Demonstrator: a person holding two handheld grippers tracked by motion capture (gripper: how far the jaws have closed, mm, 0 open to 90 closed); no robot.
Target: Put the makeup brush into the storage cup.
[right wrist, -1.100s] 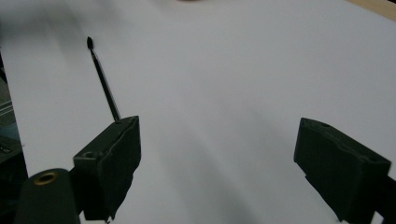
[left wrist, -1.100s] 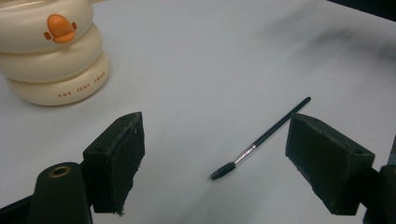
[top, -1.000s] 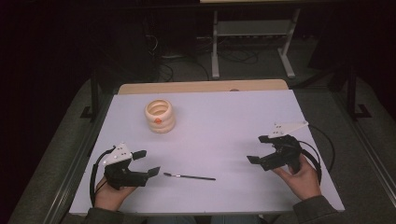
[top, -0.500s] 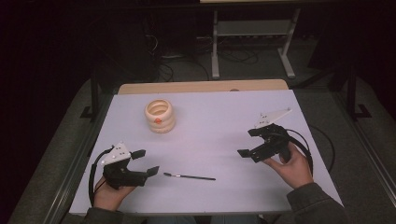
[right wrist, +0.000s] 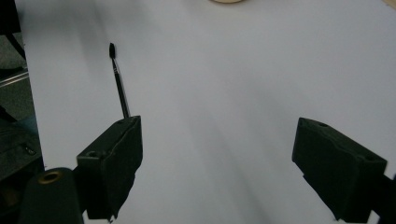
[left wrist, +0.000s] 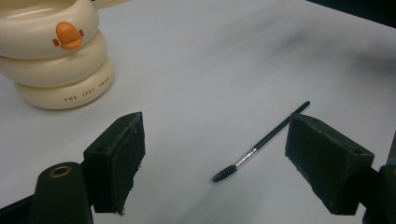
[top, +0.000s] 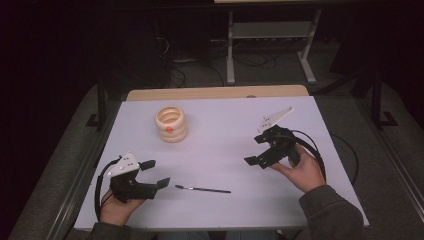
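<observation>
Brush [top: 202,189] lies flat on table [top: 220,120], near front edge, long axis left-right, bristle end toward your left gripper [top: 155,173]. Left gripper nearer, jaws apart, empty. Right gripper [top: 259,153] farther, jaws apart, empty, pointing at handle end.

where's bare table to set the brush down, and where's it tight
Free: the wide patch between the cream holder and the right gripper, and the far right corner. Tight: the near strip, where the brush lies just beside the left gripper.
</observation>
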